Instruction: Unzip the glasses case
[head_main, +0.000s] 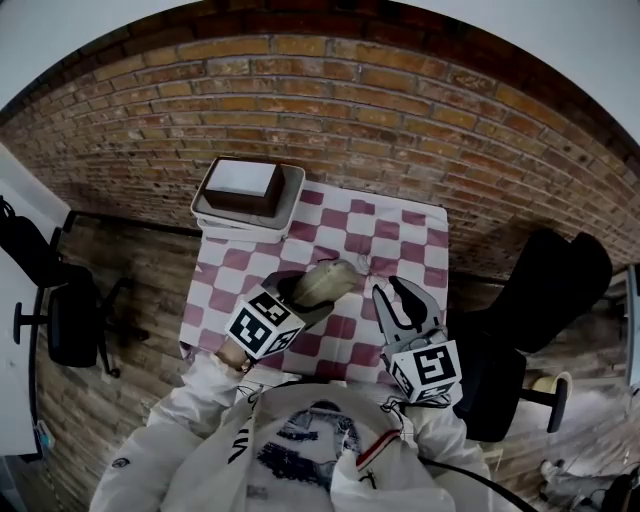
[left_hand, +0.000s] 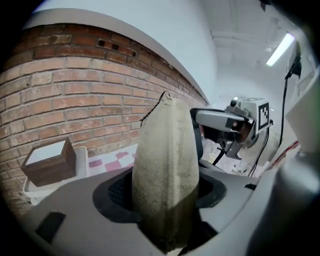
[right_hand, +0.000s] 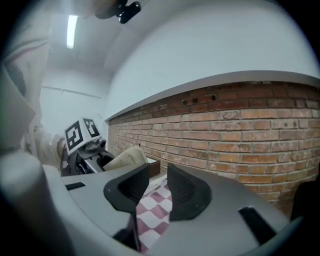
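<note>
— Left gripper (head_main: 304, 300) is clamped on the glasses case (left_hand: 167, 150)?
— Yes, the case juts ahead of its jaws. Right gripper (right_hand: 157, 186) beside it is parted, empty.
— Handling?
— Probably light, fabric-skinned, fairly stiff. Pinch the dark pull (left_hand: 151, 112) at its far tip.

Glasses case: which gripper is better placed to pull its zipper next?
Likely right. The left gripper is clamped on the glasses case, while the right gripper stands beside it, jaws apart and empty.

No words can be read; the jacket's (head_main: 190, 440) lettering is too small.
</note>
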